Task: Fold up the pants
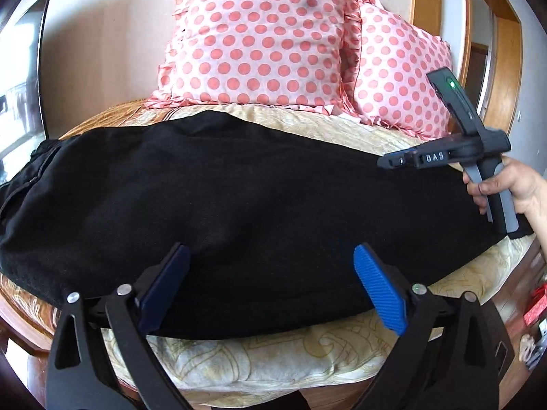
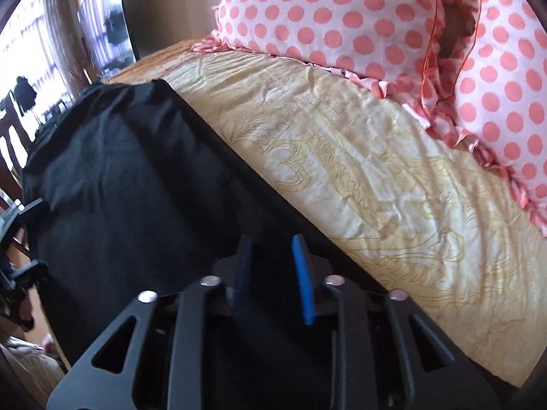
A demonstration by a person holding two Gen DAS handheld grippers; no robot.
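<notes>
A bed with a cream bedcover (image 1: 273,358) printed in a yellow pattern fills both views; two pink-dotted pillows (image 1: 266,41) with frilled edges stand at the back against a pale wall.

The black pants (image 1: 239,198) lie flat across the bedcover as one long band from left to right; the cloth is matte and quite smooth, with only soft wrinkles; a bunched end with seams shows at the far left of the left wrist view.

The left gripper (image 1: 271,287) is over the near edge of the pants with its blue pads wide apart, and it holds nothing.

The right gripper (image 2: 273,273) is above the pants close to their far edge; its pads stand near each other with a narrow gap, and dark cloth shows between them; whether it pinches the cloth I cannot tell.
</notes>
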